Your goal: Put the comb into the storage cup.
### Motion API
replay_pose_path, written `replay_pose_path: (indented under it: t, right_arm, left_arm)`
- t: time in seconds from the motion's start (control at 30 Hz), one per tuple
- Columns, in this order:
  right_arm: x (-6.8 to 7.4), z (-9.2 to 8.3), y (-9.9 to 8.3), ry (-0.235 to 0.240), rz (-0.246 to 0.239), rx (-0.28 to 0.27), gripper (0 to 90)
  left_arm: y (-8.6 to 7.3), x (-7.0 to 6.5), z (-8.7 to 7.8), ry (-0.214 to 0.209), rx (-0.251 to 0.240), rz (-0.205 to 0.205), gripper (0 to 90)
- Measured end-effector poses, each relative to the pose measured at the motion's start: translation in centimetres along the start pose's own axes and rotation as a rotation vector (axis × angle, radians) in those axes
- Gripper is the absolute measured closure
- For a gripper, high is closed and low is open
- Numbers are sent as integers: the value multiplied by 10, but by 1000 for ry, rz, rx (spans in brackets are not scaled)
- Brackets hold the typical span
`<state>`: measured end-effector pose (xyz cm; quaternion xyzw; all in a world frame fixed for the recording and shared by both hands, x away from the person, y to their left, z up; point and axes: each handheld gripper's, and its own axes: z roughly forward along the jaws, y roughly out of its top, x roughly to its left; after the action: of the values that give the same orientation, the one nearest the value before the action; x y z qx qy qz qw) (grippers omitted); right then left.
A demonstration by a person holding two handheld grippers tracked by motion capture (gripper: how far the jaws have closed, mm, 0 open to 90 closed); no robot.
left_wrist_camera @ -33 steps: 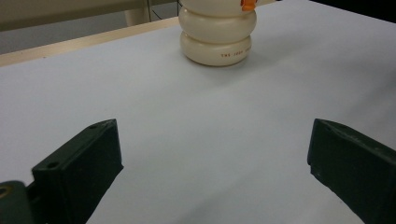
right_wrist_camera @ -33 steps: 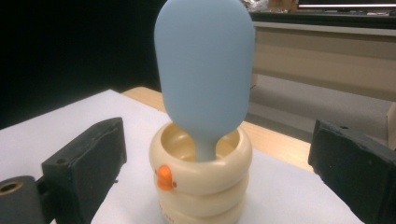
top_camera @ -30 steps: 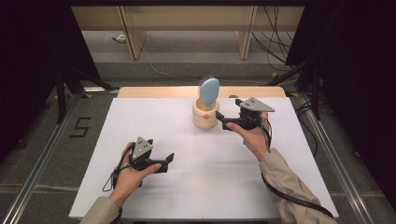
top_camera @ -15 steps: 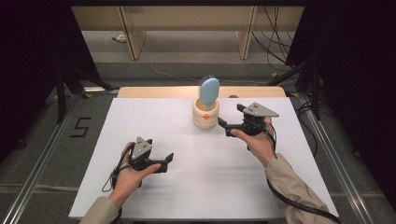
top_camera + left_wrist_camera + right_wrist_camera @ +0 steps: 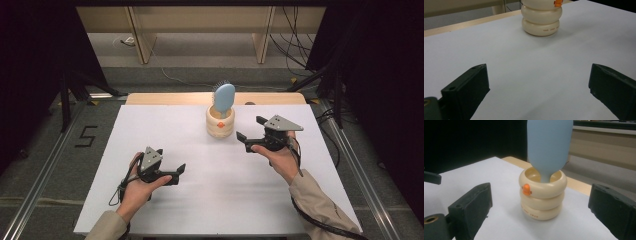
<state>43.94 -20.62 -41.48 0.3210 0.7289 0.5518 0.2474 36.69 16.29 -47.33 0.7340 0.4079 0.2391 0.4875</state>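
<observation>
Nearest the person, the left hand-held gripper point(image 5: 172, 172) rested low over the white desk point(image 5: 150, 130), its jaws spread wide with nothing between them; in the left gripper view bare desk lay between the two black jaws and the cream holder point(image 5: 541, 21) stood well ahead. It looked parked there, probably to keep out of the way while the other hand worked. Farther in, the right hand-held gripper point(image 5: 252, 131) was held just beside the holder point(image 5: 220, 121), on its right, apart from it and with its jaws likewise spread and empty. Pointed at the holder, as the right gripper view showed with the ringed body point(image 5: 542, 197) standing between the jaws but beyond them, it seemed placed either for a reach or just clear of one. The holder stood upright toward the far middle of the desk, an orange mark point(image 5: 526, 189) on its upper ring, and the blue hairbrush point(image 5: 224, 98) stood in it handle down, head up, likely so that it could stay upright unaided. Beyond the desk's wooden far edge point(image 5: 165, 98) lay floor and cables.
</observation>
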Motion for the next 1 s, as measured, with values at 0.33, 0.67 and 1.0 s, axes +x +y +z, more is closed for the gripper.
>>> replay_pose_path:
  t: [0.33,0.67,1.0]
  right_arm:
    - [2,-12,-4,27,-19,6,70]
    - [0,-31,-16,34,-31,34,76]
    - [-9,-53,-32,15,-11,58,83]
  left_arm:
    - [0,2,-2,2,0,2,25]
    - [0,9,-8,8,6,13,27]
    - [-3,17,-14,25,24,37,27]
